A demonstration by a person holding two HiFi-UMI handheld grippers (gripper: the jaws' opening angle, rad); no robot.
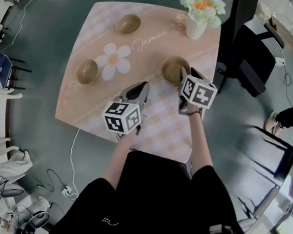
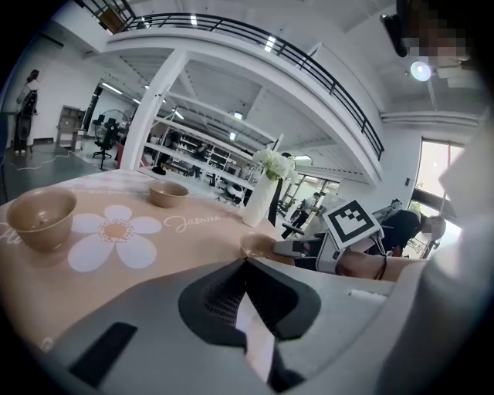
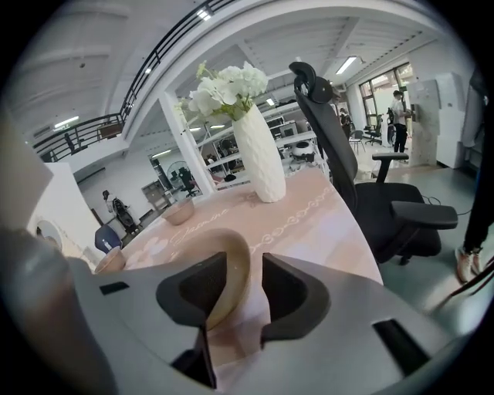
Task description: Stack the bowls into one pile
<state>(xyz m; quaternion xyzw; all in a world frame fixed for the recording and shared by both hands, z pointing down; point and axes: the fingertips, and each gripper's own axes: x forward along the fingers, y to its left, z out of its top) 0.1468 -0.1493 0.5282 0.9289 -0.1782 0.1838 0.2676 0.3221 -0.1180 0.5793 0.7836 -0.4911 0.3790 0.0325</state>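
Note:
Three tan bowls stand on the pink flower-print tablecloth (image 1: 135,133): one at the far side (image 1: 128,23), one at the left (image 1: 87,71), one at the right (image 1: 172,69). My right gripper (image 1: 184,74) is at the right bowl's near rim. In the right gripper view the open jaws (image 3: 245,261) straddle that bowl's rim (image 3: 234,270), with a gap on the outer side. My left gripper (image 1: 142,87) is over bare cloth, left of that bowl. Its jaws (image 2: 247,261) meet at the tips with nothing held. Ahead of it are the left bowl (image 2: 42,218), the far bowl (image 2: 168,193) and the right bowl (image 2: 258,245).
A white vase of flowers (image 1: 198,16) stands at the table's far right corner, behind the right bowl. A black office chair (image 1: 253,57) is close to the table's right edge. A white cable (image 1: 73,153) runs across the floor at the near left.

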